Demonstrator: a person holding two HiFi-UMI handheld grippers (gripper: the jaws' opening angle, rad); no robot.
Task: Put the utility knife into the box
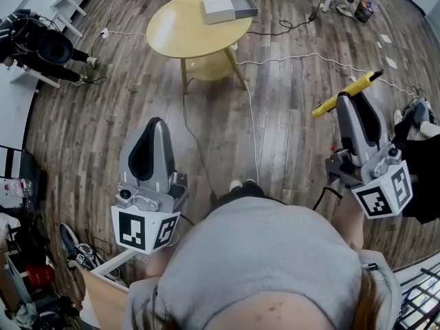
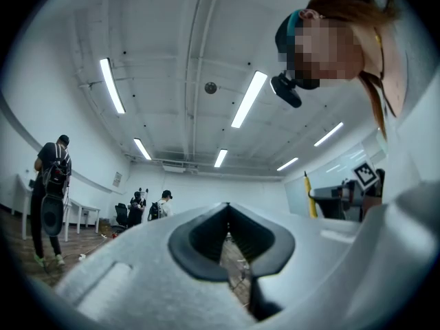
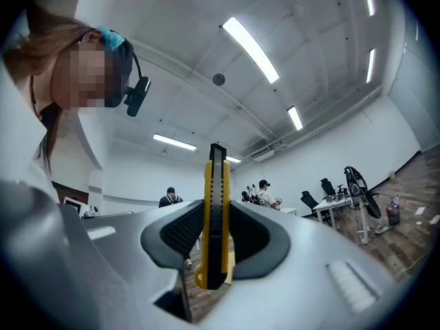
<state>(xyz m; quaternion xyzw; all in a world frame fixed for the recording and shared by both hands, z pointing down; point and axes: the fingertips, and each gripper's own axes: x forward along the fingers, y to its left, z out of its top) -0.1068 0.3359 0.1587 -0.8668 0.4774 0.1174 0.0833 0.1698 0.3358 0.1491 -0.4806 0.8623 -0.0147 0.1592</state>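
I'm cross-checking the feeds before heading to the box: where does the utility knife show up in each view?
Head view: utility knife at upper right, slanting out of the right gripper.
Left gripper view: a thin yellow upright sliver, right of centre, low.
Right gripper view: dead centre, upright, clamped between the jaws.
Shared landmark: the right gripper that clamps it, in all three views.
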